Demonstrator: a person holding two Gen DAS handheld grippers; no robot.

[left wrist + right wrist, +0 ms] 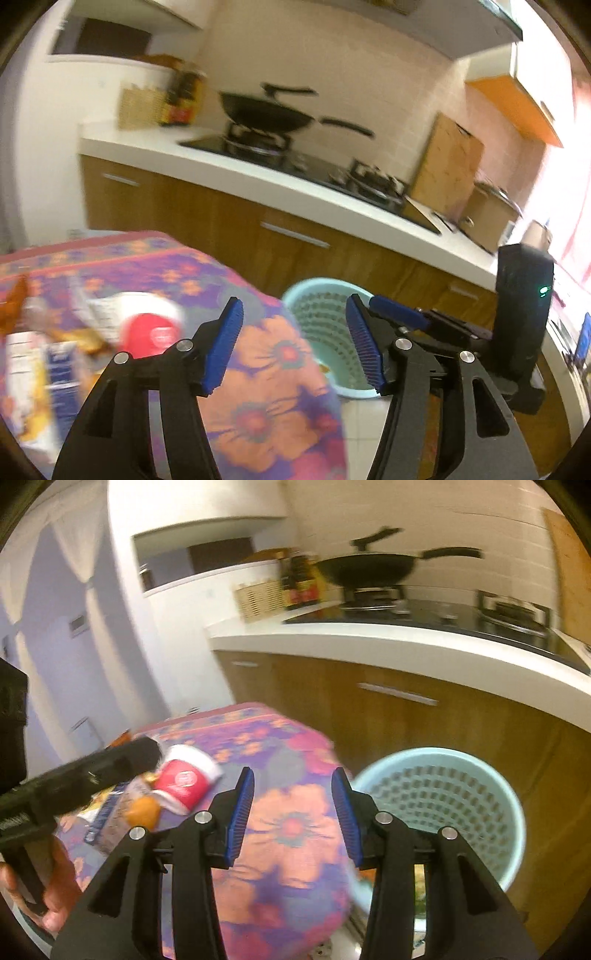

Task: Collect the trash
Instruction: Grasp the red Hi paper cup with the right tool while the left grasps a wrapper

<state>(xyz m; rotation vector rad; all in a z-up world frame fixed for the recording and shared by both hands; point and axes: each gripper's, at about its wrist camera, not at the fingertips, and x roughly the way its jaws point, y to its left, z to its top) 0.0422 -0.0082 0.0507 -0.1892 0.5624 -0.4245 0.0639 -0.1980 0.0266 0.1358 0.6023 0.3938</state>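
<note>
A white counter over wooden cabinets carries a black hob with a wok, backed by a pale tiled wall, above a light tiled floor.

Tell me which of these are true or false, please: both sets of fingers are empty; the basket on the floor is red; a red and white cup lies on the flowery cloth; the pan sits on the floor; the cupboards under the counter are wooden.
1. Both the left gripper and the right gripper have open fingers with nothing between them. True.
2. The basket is red. False: it is pale blue-green, with a perforated wall.
3. A red and white cup lies on the flowery cloth. True.
4. The pan sits on the floor. False: it rests on the stove on the counter.
5. The cupboards under the counter are wooden. True.
</note>
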